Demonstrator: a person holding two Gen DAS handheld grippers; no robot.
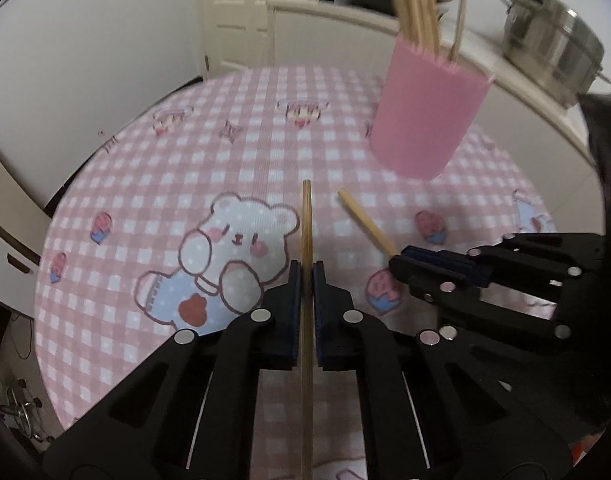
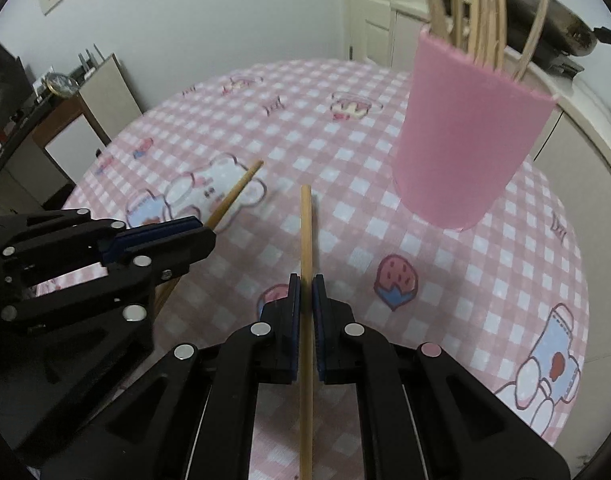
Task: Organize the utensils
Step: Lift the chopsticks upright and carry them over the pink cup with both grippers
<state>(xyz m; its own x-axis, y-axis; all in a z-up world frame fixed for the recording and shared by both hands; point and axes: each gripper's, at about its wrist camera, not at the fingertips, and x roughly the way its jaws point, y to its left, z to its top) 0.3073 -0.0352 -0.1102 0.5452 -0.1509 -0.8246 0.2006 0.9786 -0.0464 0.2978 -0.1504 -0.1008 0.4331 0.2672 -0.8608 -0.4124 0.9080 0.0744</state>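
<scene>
— What's each tool holding?
— The left gripper (image 1: 306, 276) is clamped on one chopstick (image 1: 306, 216); the right gripper (image 2: 306, 288) pinches another chopstick (image 2: 305, 224) — both raised over the checked tablecloth (image 1: 145, 184).
— And farther off?
— The pink holder (image 2: 465, 136) stands on the cloth, chopsticks upright inside — steel pot (image 1: 553, 48) behind.

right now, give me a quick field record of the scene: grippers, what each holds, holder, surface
left gripper: shut on left chopstick
right gripper: shut on right chopstick
chopstick tips: both point toward the far side, above the cloth
pink holder: upright, right of both tips, already holds several wooden sticks
surface: round table with pink checked bear tablecloth
</scene>
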